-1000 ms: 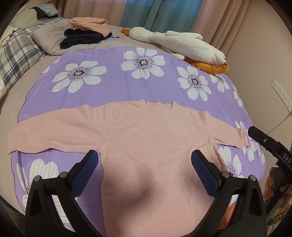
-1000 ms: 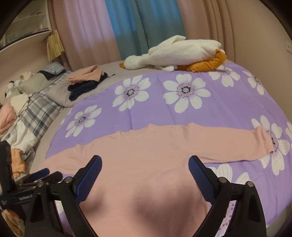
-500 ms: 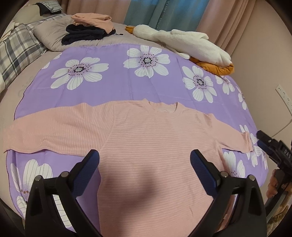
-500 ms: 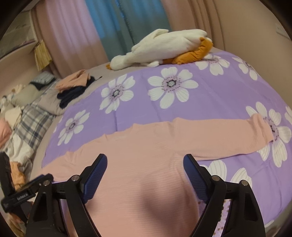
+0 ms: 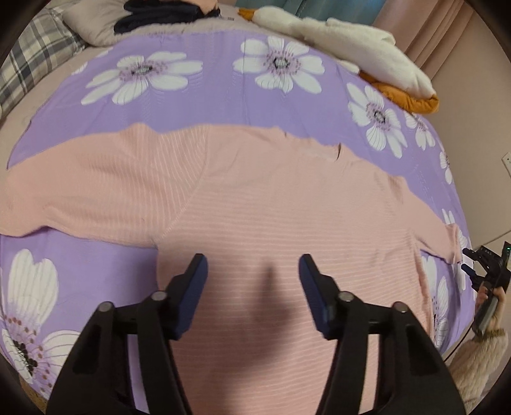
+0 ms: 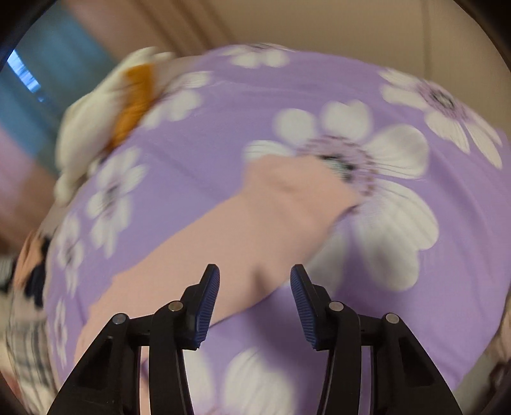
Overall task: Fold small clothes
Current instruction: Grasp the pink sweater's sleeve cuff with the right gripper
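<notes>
A pink long-sleeved ribbed top (image 5: 255, 198) lies flat, sleeves spread, on a purple sheet with white flowers (image 5: 204, 105). My left gripper (image 5: 252, 271) is open and empty, low over the top's body near the left armpit seam. My right gripper (image 6: 255, 281) is open and empty, just above the top's right sleeve (image 6: 242, 230), whose cuff (image 6: 300, 182) lies ahead on a white flower. The right wrist view is blurred by motion. The right gripper also shows at the right edge of the left wrist view (image 5: 479, 265).
A white and orange plush goose (image 5: 348, 51) lies at the far side of the bed. A stack of folded clothes (image 5: 166, 12) sits on a grey pillow (image 5: 95, 28) at the back left. A plaid blanket (image 5: 28, 60) lies far left. A wall (image 5: 479, 105) stands to the right.
Both grippers have dropped closer to the bed and their jaws have narrowed. The right gripper has swung right, from over the top's body to over the right sleeve.
</notes>
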`<state>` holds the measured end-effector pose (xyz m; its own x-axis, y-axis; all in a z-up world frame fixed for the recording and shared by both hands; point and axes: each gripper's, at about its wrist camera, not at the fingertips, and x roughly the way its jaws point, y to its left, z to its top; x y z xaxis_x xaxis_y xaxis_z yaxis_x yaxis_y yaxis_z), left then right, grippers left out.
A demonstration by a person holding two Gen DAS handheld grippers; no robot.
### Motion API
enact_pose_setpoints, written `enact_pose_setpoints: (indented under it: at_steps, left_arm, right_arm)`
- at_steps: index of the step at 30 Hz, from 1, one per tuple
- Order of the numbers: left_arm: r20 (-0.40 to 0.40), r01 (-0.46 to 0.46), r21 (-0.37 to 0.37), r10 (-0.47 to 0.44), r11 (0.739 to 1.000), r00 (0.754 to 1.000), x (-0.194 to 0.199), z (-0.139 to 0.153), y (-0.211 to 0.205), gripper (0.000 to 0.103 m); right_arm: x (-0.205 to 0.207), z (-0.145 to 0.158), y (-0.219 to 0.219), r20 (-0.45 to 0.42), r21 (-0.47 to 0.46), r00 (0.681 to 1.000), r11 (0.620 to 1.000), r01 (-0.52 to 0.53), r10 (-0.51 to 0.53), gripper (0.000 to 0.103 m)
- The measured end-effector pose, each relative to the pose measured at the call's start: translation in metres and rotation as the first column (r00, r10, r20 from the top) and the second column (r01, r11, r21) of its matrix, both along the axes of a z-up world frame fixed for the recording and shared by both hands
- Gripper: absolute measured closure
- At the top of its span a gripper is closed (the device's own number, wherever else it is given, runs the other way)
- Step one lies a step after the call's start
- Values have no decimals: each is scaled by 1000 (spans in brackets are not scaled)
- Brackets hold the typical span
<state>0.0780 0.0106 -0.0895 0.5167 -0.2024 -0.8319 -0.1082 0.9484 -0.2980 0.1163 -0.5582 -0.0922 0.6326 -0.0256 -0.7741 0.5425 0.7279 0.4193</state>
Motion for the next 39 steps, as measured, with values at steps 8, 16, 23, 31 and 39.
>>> enact_pose_setpoints:
  at_steps: [8,16,23,31,39]
  left_arm:
    - [-56,1,-1,-1,1000,998,5,-14,-3,53]
    - [-58,-16,2,17,1000,998,6,-15,1,53]
    - [-42,-35,-2,35,999,999,2,-10,10,53]
    - [-19,-71,-23,71,997,997,-8,-2,25,53]
    - [5,-81,-31,81,996,997,-19,8,33,53]
  right_arm:
    - [12,-29,-45,48,168,990,978,125,-134,54]
    - [24,-20,-51,67,168,981,971,168,-181,97]
    - [2,43,-39,186,3,965,983,186,-183,97]
    - [18,115,16,266,-232,964,970,71,-7,97]
    - [39,147,109,270,-386,936,916,-110,226,97]
